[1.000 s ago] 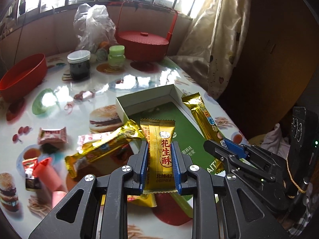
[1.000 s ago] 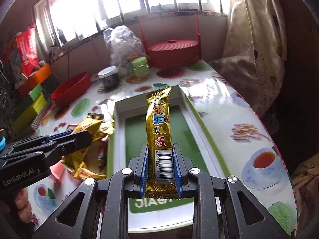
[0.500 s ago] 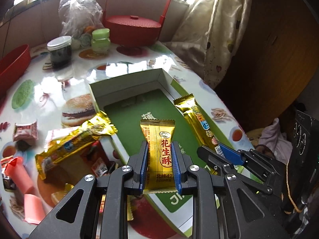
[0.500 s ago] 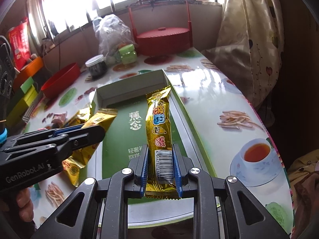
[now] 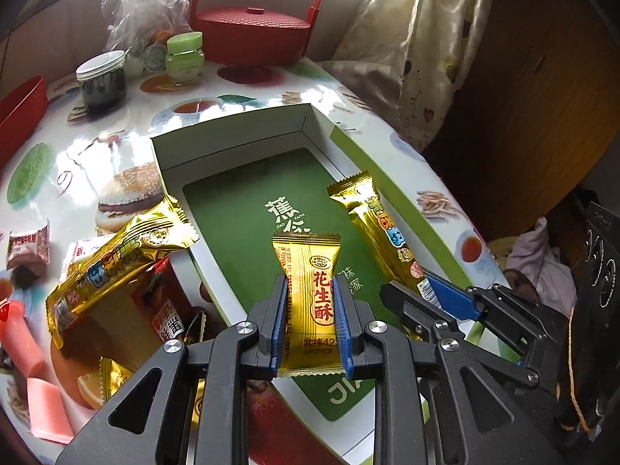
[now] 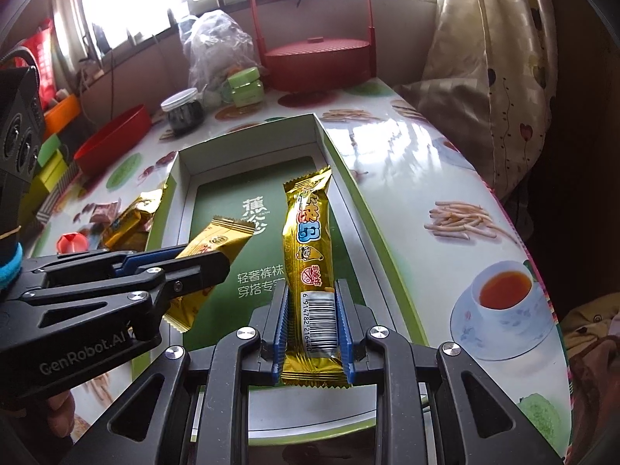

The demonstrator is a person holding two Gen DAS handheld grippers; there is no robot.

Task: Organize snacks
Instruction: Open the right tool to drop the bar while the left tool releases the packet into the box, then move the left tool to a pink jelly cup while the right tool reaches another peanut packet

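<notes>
My left gripper (image 5: pixel 310 302) is shut on a short gold peanut-candy packet (image 5: pixel 310 279) and holds it over the near half of the open green-bottomed box (image 5: pixel 240 197). My right gripper (image 6: pixel 312 310) is shut on a long gold snack bar (image 6: pixel 312 232) with a barcode, held over the right side of the box (image 6: pixel 248 166). Each gripper shows in the other's view: the right one (image 5: pixel 430 294) with its bar (image 5: pixel 383 232), the left one (image 6: pixel 193 263) with its packet (image 6: pixel 217 240). The box holds no snacks.
Left of the box lie another long gold bar (image 5: pixel 120 255), red and pink packets (image 5: pixel 27 317) and small candies (image 5: pixel 27 244). Behind stand a red lidded basket (image 5: pixel 252 35), a dark jar (image 5: pixel 100 81), a green jar (image 5: pixel 184 58), a red bowl (image 6: pixel 112 143). The table edge and curtain (image 6: pixel 484 69) are right.
Both grippers have moved forward and down over the box, each still holding its snack. The box now fills more of both views.
</notes>
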